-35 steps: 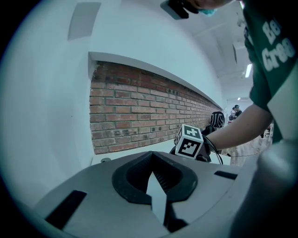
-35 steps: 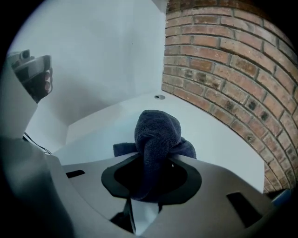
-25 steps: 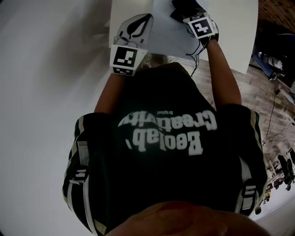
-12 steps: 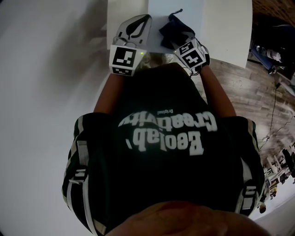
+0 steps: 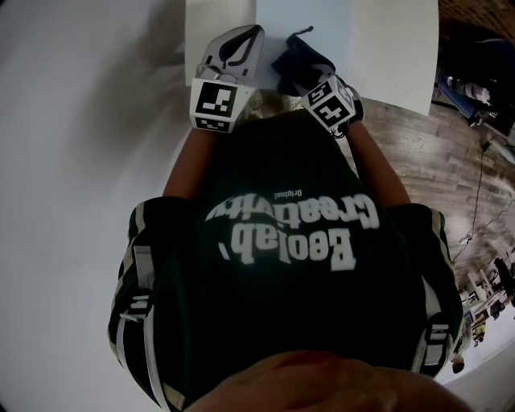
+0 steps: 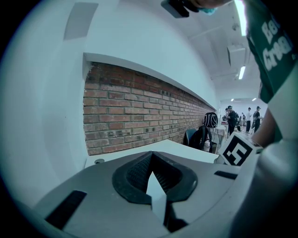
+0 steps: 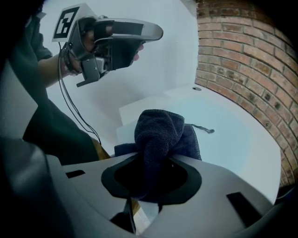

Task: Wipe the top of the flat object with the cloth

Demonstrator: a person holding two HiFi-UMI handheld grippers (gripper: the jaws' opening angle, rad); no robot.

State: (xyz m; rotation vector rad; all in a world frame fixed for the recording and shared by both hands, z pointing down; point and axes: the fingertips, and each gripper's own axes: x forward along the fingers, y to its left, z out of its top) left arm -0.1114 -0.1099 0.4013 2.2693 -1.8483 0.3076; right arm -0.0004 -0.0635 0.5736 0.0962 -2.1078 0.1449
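Note:
A dark blue cloth (image 7: pixel 158 132) hangs bunched from my right gripper (image 7: pixel 149 174), whose jaws are shut on it. The cloth (image 5: pixel 296 60) rests on the near end of a pale blue flat sheet (image 5: pixel 310 18) lying on the white table (image 5: pixel 394 48). In the right gripper view the sheet (image 7: pixel 223 125) stretches ahead towards the brick wall. My right gripper (image 5: pixel 310 79) sits just behind the cloth. My left gripper (image 5: pixel 249 32) is held up over the table's near left part, beside the sheet, shut with nothing in it (image 6: pixel 151 160).
A brick wall (image 7: pixel 242 51) runs behind the table. Wooden floor (image 5: pixel 426 153) lies to the right, with cables and gear (image 5: pixel 475 96) on it. In the left gripper view a chair with a dark bag (image 6: pixel 205 135) and several people stand far off.
My right gripper has drawn the cloth back along the sheet towards the person and a little left. The left gripper has stayed in place.

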